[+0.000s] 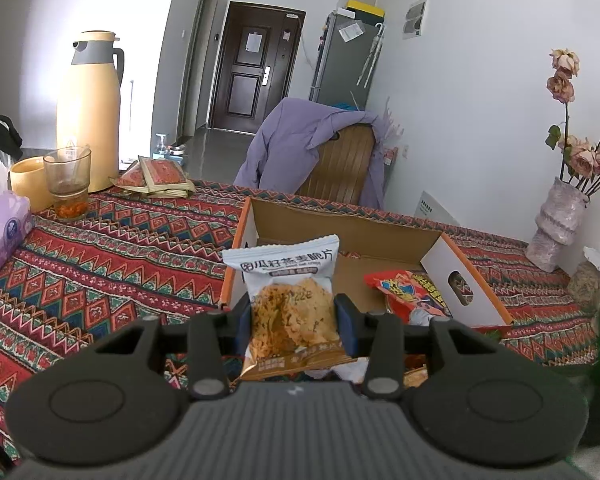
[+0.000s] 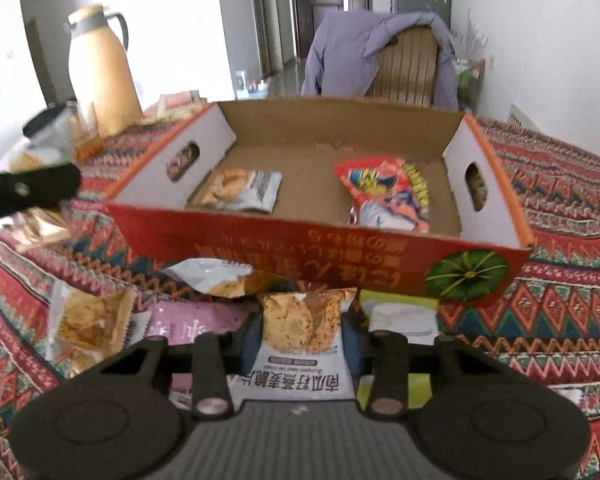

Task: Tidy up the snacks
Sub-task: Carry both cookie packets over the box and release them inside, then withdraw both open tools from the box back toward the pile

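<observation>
The cardboard tray [image 2: 320, 236] sat on the patterned tablecloth [image 2: 560, 280], holding one oat crisp packet [image 2: 240, 190] at its left and a red snack bag [image 2: 388, 196] at its right. The left gripper [image 1: 294, 320] was clamped on an upright oat crisp pack [image 1: 290, 292] before the tray. The right gripper [image 2: 303, 334] had a similar crisp pack [image 2: 302, 336] between its jaws, though whether they pressed it I could not tell; more packets [image 2: 88, 320] lay loose beside it.

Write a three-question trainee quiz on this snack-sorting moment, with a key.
1. True or false: the left gripper is shut on an oat crisp packet.
2. How many packets lie inside the cardboard box? A) none B) two C) five
3. Fill in: the thermos stands on the table to the ____ of the box in the right wrist view.

Key: 1 true; 2 B, a crisp packet and a red packet; 3 left.
</observation>
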Available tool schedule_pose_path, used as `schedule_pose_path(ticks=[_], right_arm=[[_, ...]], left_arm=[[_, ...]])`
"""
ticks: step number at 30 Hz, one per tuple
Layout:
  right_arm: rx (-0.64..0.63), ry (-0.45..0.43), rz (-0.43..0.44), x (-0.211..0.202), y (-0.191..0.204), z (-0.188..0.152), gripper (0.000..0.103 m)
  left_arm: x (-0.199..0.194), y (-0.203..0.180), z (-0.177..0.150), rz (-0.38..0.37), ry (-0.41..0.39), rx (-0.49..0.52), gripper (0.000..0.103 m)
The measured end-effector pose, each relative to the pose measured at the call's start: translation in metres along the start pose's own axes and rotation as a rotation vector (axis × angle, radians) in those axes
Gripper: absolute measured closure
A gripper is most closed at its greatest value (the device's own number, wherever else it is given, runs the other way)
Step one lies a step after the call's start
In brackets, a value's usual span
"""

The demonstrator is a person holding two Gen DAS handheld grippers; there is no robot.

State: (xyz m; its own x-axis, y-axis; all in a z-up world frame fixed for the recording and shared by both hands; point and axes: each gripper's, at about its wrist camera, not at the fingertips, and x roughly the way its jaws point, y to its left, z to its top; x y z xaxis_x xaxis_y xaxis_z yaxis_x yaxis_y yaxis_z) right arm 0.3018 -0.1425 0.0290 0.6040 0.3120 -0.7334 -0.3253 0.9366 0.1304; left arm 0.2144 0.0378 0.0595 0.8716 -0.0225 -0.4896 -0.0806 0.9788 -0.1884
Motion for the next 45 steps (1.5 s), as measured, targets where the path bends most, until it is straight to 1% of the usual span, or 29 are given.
schedule_pose_path(ticks=[6,11,14,17,21,24,26,27,28,29,30,31,32,33,38,40,45], right_arm=[[0.017,-0.116,0.039,-0.039,-0.011,0.003,0.062],[0.02,-0.227,0.029,-0.057,-0.02,0.019,0.062],[0.027,-0.27,0.002,-0.051,-0.025,0.037,0.062],[0.048,-0.285,-0.024,-0.031,-0.034,0.059,0.062],[0.091,-0.269,-0.052,0.003,-0.044,0.077,0.062],[0.11,-0.242,-0.066,0.025,-0.05,0.081,0.058],[0.105,-0.236,-0.069,0.031,-0.052,0.08,0.046],[0.101,-0.241,-0.075,0.032,-0.053,0.076,0.026],[0.101,-0.248,-0.084,0.031,-0.053,0.074,0.01],[0.101,-0.265,-0.088,0.027,-0.055,0.071,0.008],[0.096,-0.278,-0.083,0.023,-0.057,0.068,0.008],[0.093,-0.282,-0.076,0.019,-0.059,0.065,0.007],[0.092,-0.286,-0.065,0.014,-0.061,0.062,0.005],[0.09,-0.29,-0.056,0.009,-0.061,0.058,0.0],[0.055,-0.349,-0.029,-0.031,-0.055,0.031,0.0],[0.043,-0.371,-0.019,-0.05,-0.05,0.016,0.0],[0.02,-0.395,-0.018,-0.089,-0.038,-0.023,0.0]], left_arm=[[0.003,-0.003,0.004,0.0,-0.008,-0.002,0.06],[0.016,-0.011,0.013,0.003,-0.008,0.006,0.06],[0.033,-0.018,0.022,0.024,0.002,0.015,0.06],[0.054,-0.025,0.03,0.043,0.008,0.03,0.06],[0.085,-0.031,0.037,0.068,0.035,0.049,0.06],[0.105,-0.031,0.037,0.085,0.066,0.047,0.06],[0.11,-0.027,0.036,0.077,0.077,0.036,0.05],[0.109,-0.024,0.036,0.066,0.07,0.028,0.033],[0.106,-0.022,0.035,0.062,0.05,0.023,0.015],[0.101,-0.02,0.034,0.068,0.024,0.024,0.009],[0.097,-0.019,0.033,0.075,-0.004,0.031,0.0],[0.091,-0.018,0.032,0.07,-0.035,0.041,0.0],[0.085,-0.018,0.032,0.061,-0.048,0.047,0.0],[0.081,-0.017,0.031,0.052,-0.048,0.051,0.0],[0.05,-0.013,0.025,0.023,-0.079,0.047,0.0],[0.033,-0.009,0.018,-0.004,-0.091,0.045,0.0],[-0.009,0.001,-0.006,-0.021,-0.092,0.061,0.0]])
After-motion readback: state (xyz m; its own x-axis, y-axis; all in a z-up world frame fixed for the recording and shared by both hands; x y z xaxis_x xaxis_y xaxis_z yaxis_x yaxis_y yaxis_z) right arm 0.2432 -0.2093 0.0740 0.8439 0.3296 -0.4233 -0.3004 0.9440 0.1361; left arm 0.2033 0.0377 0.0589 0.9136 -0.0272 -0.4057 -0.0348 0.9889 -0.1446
